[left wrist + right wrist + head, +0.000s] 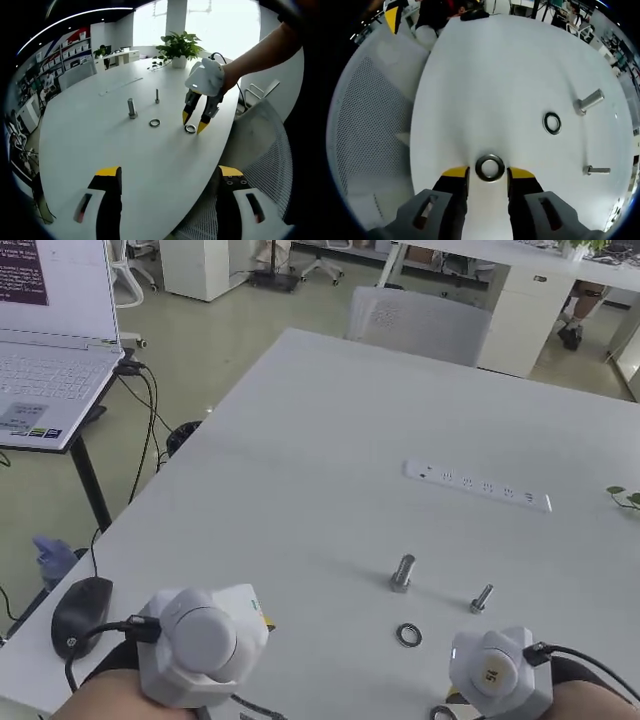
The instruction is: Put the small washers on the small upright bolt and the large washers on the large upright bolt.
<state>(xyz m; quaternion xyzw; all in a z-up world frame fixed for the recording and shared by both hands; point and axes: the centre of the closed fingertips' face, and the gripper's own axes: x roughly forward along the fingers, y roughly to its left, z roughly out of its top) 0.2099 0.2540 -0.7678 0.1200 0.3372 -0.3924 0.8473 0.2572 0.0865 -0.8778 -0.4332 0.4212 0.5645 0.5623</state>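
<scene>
The jaws of the right gripper (488,173) are standing apart on both sides of a washer (479,168) lying flat on the table (470,75) near its edge, the left gripper (169,172) is also holding its jaws apart, and closing too high is risking that the thin ring is slipping away.

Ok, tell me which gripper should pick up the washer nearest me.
Right. The right gripper has its open jaws on either side of that washer on the table. The left gripper hangs back by the table's edge, well away from it.
</scene>
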